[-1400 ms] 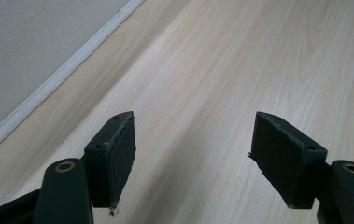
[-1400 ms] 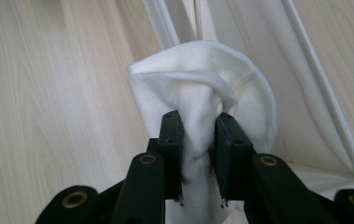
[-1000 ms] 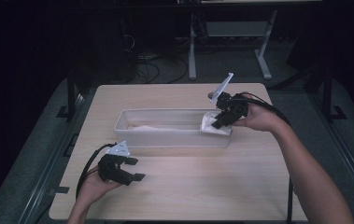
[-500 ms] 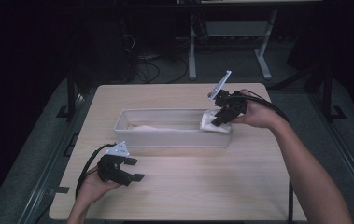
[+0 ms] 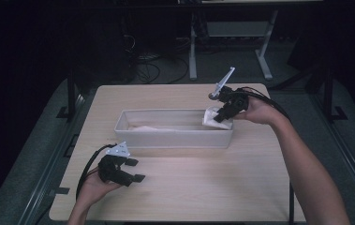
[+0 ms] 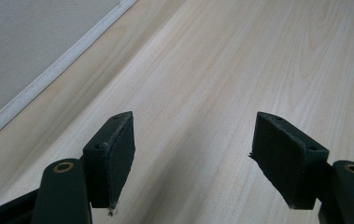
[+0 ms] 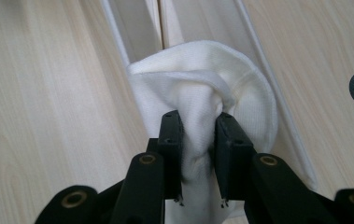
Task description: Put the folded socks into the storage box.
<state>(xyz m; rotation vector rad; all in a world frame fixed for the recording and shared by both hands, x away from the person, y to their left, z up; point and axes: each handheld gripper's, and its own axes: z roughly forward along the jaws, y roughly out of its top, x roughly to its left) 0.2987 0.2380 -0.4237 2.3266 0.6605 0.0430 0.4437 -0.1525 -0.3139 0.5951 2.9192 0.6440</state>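
Little change since the earlier frames: the right hand-held gripper [image 5: 218, 114] has shifted only slightly at the right end of the tray, same grip; the left hand-held gripper [image 5: 135, 170] sits where it was. Right hand-held gripper: jaws closed partway, pinching a bunched fold of the white cloth [image 7: 202, 100] between the pads [image 7: 171, 140]. In the high view the cloth [image 5: 210, 116] sits at the right end of the long white tray [image 5: 175, 138], at its rim, under the gripper. A second pale piece [image 5: 144, 127] lies inside the tray toward its left end; can't tell what it is. Left hand-held gripper [image 6: 191, 158]: jaws wide apart, nothing between them, just bare bench [image 6: 240, 60] seen past them. It sits low over the bench [image 5: 212, 183] at the near left, in front of the tray and well apart from the cloth. Tray lies lengthwise across the middle of the bench.
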